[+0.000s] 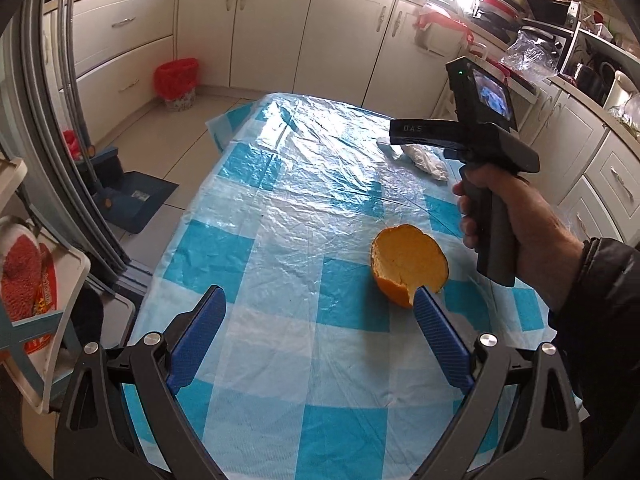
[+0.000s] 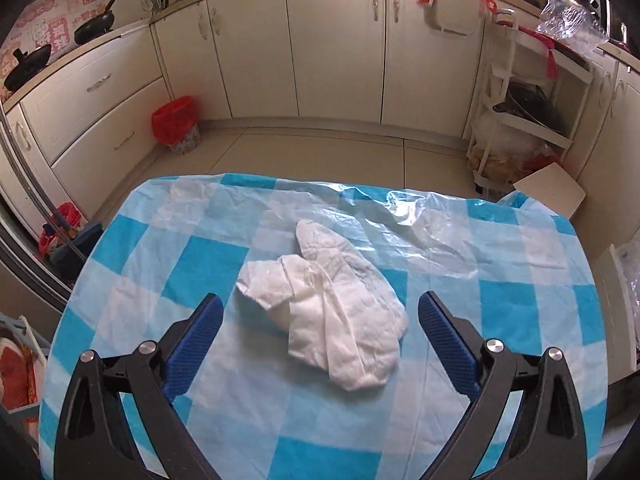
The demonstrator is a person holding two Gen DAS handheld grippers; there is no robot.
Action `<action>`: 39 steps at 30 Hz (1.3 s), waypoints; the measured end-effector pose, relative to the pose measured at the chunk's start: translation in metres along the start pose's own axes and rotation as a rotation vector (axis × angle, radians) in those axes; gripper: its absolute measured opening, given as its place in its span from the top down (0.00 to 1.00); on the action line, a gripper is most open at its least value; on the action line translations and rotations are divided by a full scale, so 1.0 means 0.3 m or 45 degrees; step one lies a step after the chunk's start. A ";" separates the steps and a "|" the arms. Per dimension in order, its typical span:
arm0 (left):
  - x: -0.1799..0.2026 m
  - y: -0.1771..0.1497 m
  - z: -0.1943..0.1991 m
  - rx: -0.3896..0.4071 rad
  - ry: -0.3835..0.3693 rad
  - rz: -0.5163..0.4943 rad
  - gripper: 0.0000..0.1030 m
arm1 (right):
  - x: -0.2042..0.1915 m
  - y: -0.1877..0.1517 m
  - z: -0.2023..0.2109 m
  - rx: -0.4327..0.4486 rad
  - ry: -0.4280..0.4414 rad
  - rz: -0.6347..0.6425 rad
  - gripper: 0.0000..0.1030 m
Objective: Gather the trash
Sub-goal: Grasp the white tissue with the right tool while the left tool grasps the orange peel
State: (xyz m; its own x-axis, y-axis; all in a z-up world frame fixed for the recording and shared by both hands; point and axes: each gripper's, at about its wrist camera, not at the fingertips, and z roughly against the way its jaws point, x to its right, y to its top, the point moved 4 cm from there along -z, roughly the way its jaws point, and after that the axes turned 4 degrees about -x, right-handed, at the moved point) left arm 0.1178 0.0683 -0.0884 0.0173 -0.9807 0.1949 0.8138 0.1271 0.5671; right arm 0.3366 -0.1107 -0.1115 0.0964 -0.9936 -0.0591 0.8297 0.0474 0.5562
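Note:
An orange peel half lies on the blue-and-white checked tablecloth, just ahead of the right finger of my left gripper, which is open and empty. A crumpled white tissue lies on the cloth between the spread fingers of my right gripper, which is open and empty above it. In the left wrist view the right gripper's body is held by a hand above the tissue. A red-lined trash bin stands on the floor by the cabinets; it also shows in the right wrist view.
White kitchen cabinets run round the room. A blue dustpan and broom stand on the floor left of the table. A white rack with pots stands at the right. A tray with packets sits at the left.

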 end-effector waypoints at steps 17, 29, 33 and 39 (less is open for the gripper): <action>0.200 0.048 -0.222 -0.126 -0.069 -0.082 0.94 | 0.168 -0.298 0.238 -0.049 0.160 -0.026 0.88; 0.273 -0.173 0.001 -0.161 -0.157 -0.195 0.96 | 0.281 -0.688 0.535 -0.080 0.104 -0.059 0.88; 0.262 -0.223 0.017 -0.171 -0.119 -0.203 0.91 | 0.263 -0.735 0.548 -0.062 0.121 -0.059 0.70; 0.242 -0.220 0.040 -0.139 -0.078 -0.189 0.66 | 0.264 -0.777 0.612 0.032 0.093 -0.044 0.42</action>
State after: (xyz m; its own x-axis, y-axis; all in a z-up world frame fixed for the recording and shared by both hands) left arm 0.0582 -0.0094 -0.1021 -0.1404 -0.9761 0.1660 0.8629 -0.0384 0.5038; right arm 0.0498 -0.2193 -0.0937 0.1084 -0.9845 -0.1382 0.8193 0.0098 0.5733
